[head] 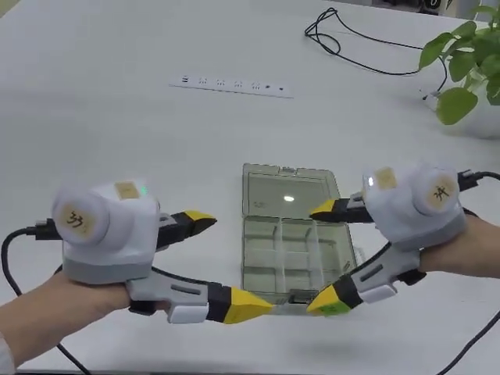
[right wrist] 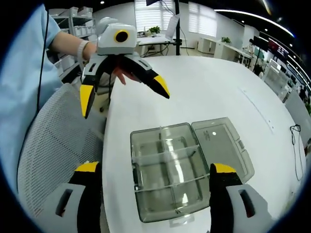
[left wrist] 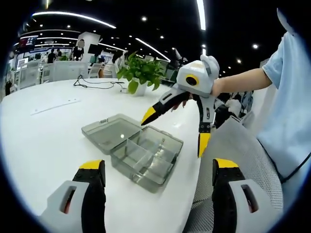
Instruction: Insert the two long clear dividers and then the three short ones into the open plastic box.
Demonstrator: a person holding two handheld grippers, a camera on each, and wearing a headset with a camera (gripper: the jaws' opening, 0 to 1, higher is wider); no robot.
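The open, smoke-tinted clear plastic box is lying on the white table, its hinged lid folded back flat. Clear dividers are standing inside it, forming compartments. The left gripper and right gripper are flanking the box, each with jaws spread wide, holding nothing.

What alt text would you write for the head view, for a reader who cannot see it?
An open clear plastic box lies on a white table, lid flat behind it, clear dividers splitting it into compartments. Hand-held left tongs and right tongs, both open, hover either side of it. Beyond lie a power strip, a black cable and a leafy plant.
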